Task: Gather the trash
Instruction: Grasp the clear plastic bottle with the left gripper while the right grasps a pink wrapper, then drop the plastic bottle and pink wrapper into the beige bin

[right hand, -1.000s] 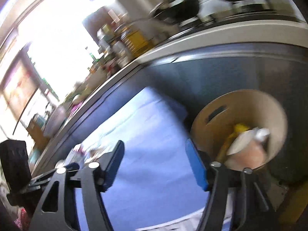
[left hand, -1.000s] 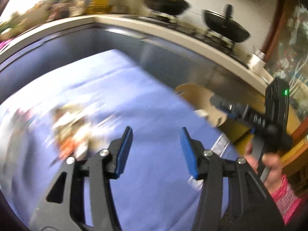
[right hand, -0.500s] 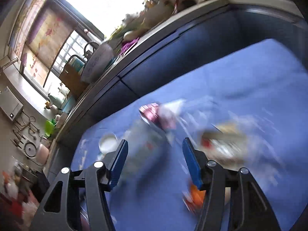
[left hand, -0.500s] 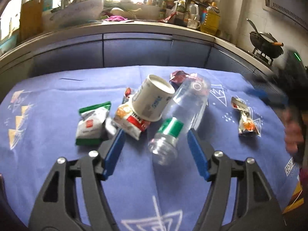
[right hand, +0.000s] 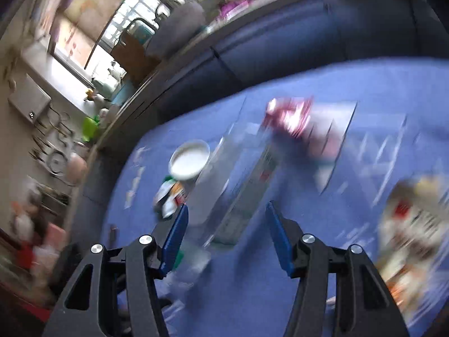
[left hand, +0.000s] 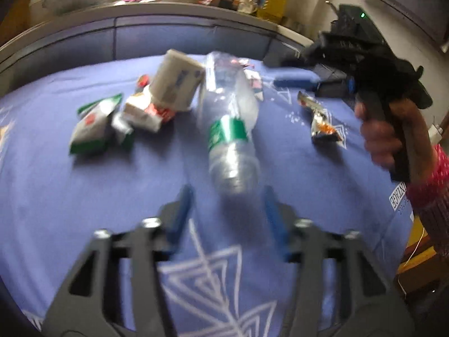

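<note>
On the cloth [left hand: 70, 196] a bottle [left hand: 230, 134] lies in the middle. A cup [left hand: 175, 82] lies on its side just left of the bottle, resting on some packets [left hand: 146, 113]. Another packet [left hand: 91, 127] lies further left. One wrapper [left hand: 322, 123] lies apart, to the right of the bottle.
</note>
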### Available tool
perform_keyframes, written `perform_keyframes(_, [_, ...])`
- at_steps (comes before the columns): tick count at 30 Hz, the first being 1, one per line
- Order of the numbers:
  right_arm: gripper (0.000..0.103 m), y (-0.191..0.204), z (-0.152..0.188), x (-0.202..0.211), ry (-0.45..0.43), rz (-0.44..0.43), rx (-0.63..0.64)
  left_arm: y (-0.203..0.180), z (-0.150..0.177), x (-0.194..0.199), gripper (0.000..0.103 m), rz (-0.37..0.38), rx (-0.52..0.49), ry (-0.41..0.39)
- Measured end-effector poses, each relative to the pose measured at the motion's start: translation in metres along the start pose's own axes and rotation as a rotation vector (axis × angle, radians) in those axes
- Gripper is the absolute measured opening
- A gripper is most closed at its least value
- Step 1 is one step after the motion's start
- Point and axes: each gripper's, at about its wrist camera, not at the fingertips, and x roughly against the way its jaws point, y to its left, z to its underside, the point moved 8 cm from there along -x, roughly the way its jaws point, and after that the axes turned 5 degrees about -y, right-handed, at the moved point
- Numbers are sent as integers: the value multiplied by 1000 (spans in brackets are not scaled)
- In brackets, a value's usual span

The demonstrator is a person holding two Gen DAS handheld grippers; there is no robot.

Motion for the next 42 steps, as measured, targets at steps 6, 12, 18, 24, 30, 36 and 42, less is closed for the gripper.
perform_keyframes(6, [57, -37, -75, -14, -124, 193, 14, -7, -33, -12, 80, -43, 26, -58])
perform_keyframes(12, [58, -66, -85, -64, -33, 191, -175, -17, -48, -42, 80, -105, -24, -56])
perform_keyframes(18, [15, -71, -74, -79, 11, 103, -302, -11, -33, -61, 39, -88, 21, 31])
perform_keyframes(24, [12, -50, -61, 2, -140, 75, -258, -23, -21, -26, 39, -33, 33, 19])
perform_keyframes(30, [12, -59, 9, 122, -293, 93, -265, -68, -6, 7, 39, 66, -5, 15])
perform_keyframes(36, [12, -116, 105, 250, -478, 219, -365, -148, -16, 4, 39, 175, -121, 30])
perform_keyframes(42, [12, -199, 162, 352, -657, 396, -507, -270, -32, -43, 39, 366, -262, 127])
